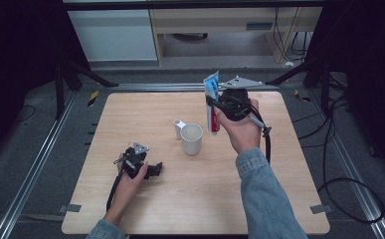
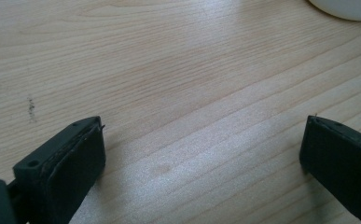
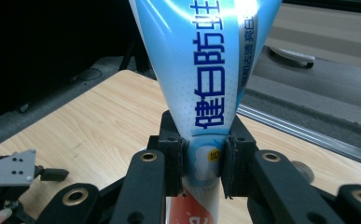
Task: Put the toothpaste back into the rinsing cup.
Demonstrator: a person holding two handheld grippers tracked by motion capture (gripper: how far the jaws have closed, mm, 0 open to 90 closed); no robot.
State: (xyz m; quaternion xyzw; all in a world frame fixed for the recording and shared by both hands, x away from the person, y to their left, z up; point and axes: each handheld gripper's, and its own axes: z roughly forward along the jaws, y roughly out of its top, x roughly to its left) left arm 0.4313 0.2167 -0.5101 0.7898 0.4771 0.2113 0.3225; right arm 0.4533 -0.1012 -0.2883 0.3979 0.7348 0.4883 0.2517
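Observation:
A blue, white and red toothpaste tube (image 1: 212, 102) hangs upright above the table, just right of a white mug (image 1: 192, 138). My right gripper (image 1: 215, 105) is shut on the tube's middle. In the right gripper view the tube (image 3: 201, 70) rises between the two black jaws with blue lettering on it, and my right gripper (image 3: 202, 161) pinches it. My left gripper (image 1: 155, 169) rests on the wooden table (image 1: 130, 114) at the front left, open. The left gripper view has my left gripper (image 2: 201, 158) with jaws wide apart over bare wood and the mug's base (image 2: 346, 7) at the top right.
The mug's handle (image 1: 179, 124) points to the back left. A black cable (image 1: 266, 139) trails from the right gripper over the person's denim sleeve (image 1: 264, 194). Metal rails (image 1: 36, 154) and dark stand legs border the table. Loose cables (image 1: 349, 189) lie on the floor to the right.

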